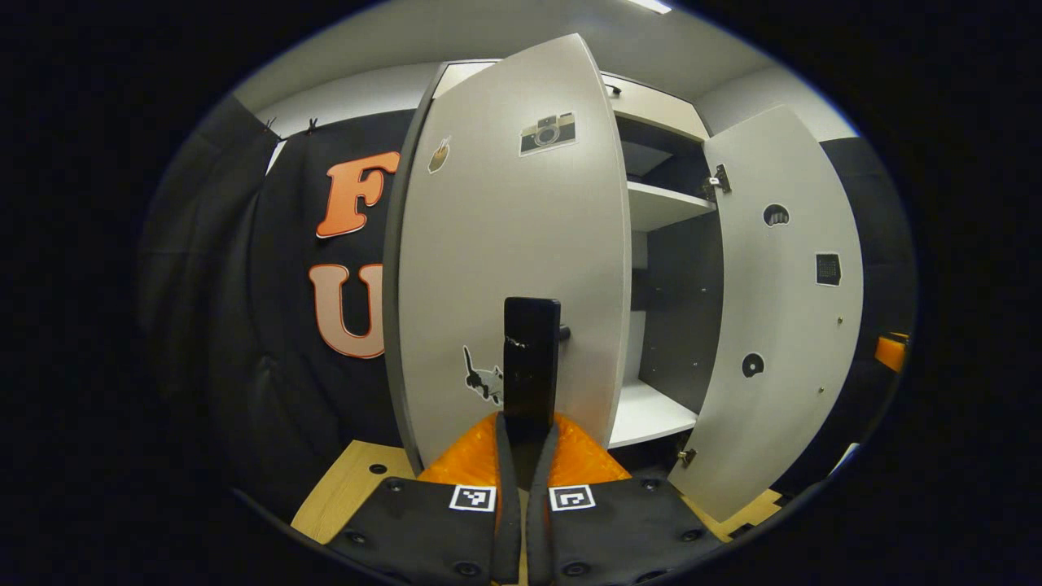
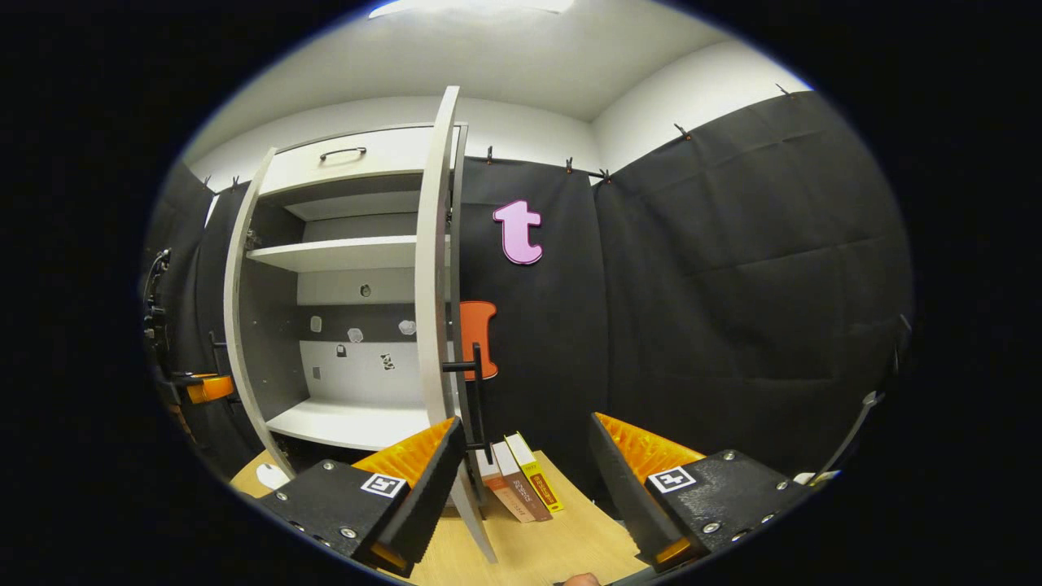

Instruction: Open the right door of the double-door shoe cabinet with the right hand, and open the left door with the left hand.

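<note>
so the left gripper is clamped on the left door's handle, a black vertical bar. both orange fingers squeeze in on its lower end and the bar runs straight up from between them, long axis vertical, dead ahead of the tongs. the left door is part open, its front face filling the middle of the left gripper view, with its free edge to the right and its hinge edge to the left. past that edge you can see into the shoe cabinet: white shelves, dark back panel.

the right door is already swung wide, inner face toward the left camera, far right of the scene. in the right gripper view that same door is edge-on, just left of centre, with its handle sticking out to the right side of the edge. the right gripper has its fingers spread well apart, nothing between them; the door edge sits near its left finger, and i can't tell if it touches it.

my read: right side is done, left side is mid-swing. what's left looks like pulling the bar toward the near side and out to the left, following the hinge arc.

surface is a light wood floor panel with a few books lying near the foot of the right door. black cloth walls all round, white ceiling, so there's room on the left for the door to swing.
</note>
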{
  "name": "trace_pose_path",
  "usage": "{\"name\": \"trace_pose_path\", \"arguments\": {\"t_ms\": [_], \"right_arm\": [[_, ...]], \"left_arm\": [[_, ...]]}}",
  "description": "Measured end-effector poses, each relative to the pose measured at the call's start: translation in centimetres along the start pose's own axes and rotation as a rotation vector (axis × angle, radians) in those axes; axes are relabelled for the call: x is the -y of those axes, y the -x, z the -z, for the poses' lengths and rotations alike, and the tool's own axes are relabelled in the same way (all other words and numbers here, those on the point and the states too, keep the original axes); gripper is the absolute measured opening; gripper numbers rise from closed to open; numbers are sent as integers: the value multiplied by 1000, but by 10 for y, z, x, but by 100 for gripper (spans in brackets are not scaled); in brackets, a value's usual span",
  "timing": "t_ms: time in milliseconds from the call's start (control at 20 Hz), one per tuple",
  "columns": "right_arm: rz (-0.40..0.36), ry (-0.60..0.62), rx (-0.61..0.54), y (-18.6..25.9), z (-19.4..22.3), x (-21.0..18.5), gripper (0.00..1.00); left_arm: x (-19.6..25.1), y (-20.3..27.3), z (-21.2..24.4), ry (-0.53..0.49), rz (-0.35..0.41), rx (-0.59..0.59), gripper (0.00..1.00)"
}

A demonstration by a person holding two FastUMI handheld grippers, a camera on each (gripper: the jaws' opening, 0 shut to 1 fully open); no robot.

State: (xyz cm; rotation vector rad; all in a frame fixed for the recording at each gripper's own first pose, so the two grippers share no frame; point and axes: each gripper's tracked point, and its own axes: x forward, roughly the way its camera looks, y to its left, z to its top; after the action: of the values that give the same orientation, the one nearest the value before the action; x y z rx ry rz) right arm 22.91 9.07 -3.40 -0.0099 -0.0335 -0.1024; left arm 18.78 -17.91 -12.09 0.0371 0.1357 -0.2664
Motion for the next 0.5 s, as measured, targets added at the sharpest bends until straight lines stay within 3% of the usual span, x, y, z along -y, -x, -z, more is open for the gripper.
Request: {"name": "trace_pose_path", "arguments": {"t_ms": [500], "right_arm": [[-30, 0, 9, 1, -1, -14, 93]], "left_arm": [[-36, 26, -2, -30, -53, 14, 9]]}}
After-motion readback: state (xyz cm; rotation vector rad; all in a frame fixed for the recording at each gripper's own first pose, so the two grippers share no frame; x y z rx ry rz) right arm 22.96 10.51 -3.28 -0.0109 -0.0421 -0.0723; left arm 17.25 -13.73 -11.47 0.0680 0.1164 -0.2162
